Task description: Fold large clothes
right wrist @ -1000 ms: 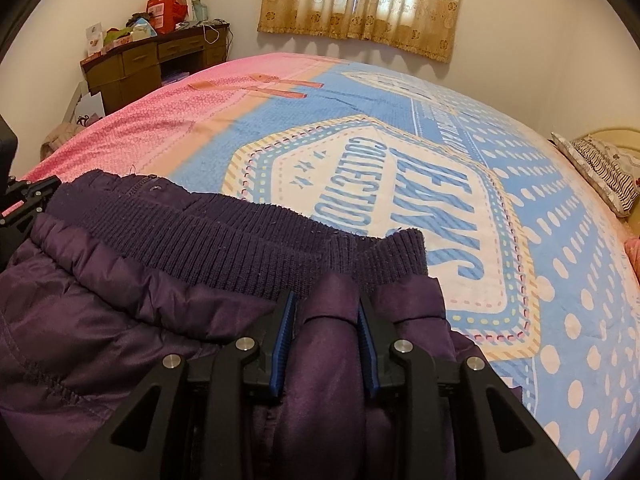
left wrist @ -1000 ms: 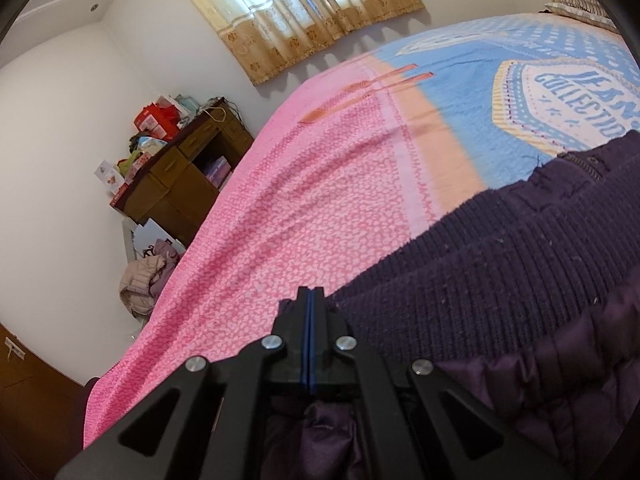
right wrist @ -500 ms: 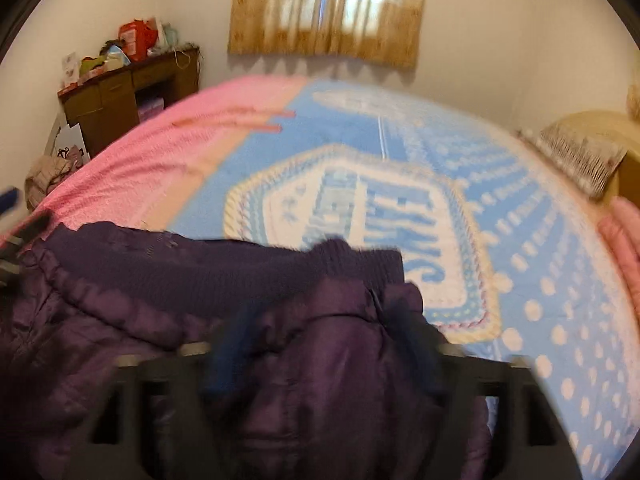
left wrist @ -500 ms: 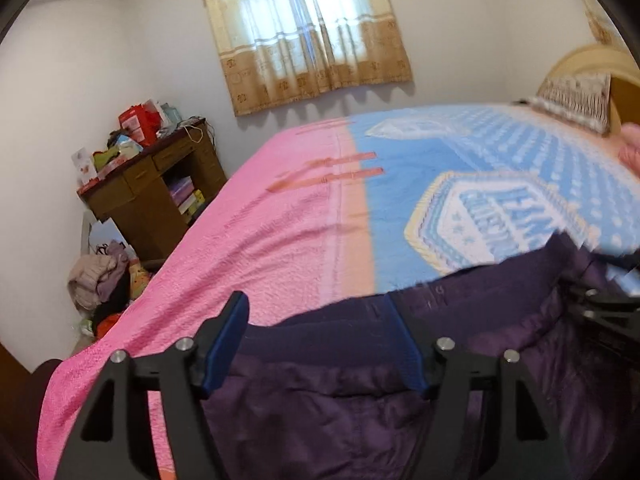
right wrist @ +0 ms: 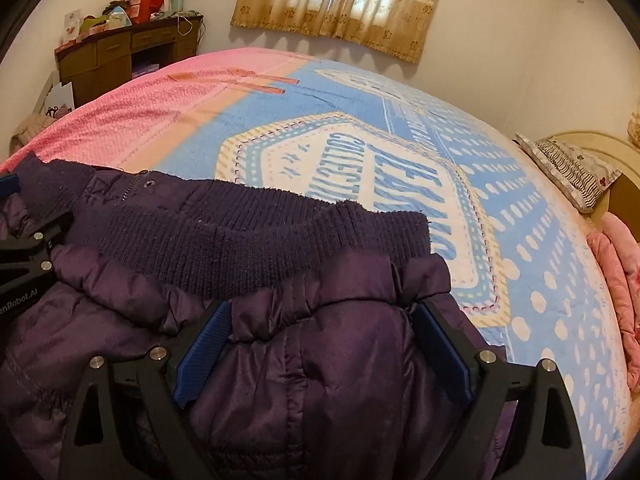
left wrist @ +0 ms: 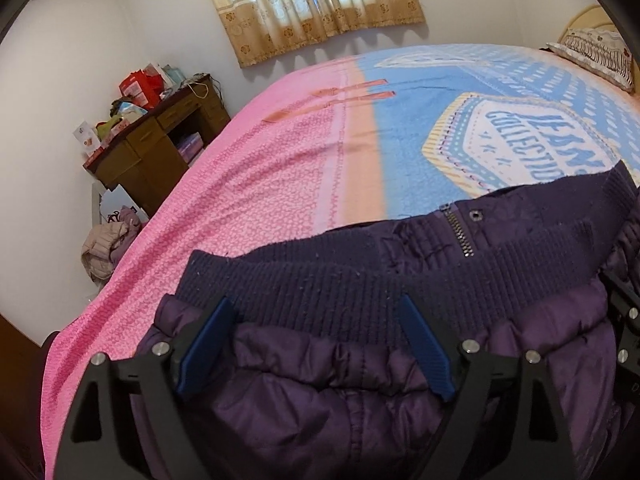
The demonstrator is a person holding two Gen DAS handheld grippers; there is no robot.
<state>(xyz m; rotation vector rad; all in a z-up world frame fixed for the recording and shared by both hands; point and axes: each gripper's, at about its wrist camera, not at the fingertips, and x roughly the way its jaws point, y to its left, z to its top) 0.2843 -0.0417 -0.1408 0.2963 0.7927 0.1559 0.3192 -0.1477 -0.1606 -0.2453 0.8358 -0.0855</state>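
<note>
Bed [left wrist: 280,184] — pink, peach and blue cover filling most of the room; its white badge reads "JEANS COLLECTION" in part, the last letters hidden under the garment; in the right wrist view [right wrist: 400,160] the same lettering runs sideways.

Purple padded jacket [left wrist: 360,392] — lying at the near edge of the bed, ribbed knit band [left wrist: 320,280] toward the badge; zip and metal snap [left wrist: 476,215] face up in the left wrist view; the right wrist view [right wrist: 320,360] gives the band's far end.

Wooden desk [left wrist: 160,152] — against the wall beside the bed, red boxes and cards heaped on top; writing too small to read.

Patterned pillow [right wrist: 572,172] and pink folded bedding [right wrist: 616,280] — plainest in the right wrist view.

Left gripper [left wrist: 314,346] — blue pads spread wide, over the jacket, clamping nothing; its side shows in the right wrist view [right wrist: 36,224], marked "enRobot.AI", first letters cut off.

Right gripper [right wrist: 322,350] — pads likewise parted, the quilted edge between them, ungripped.
</note>
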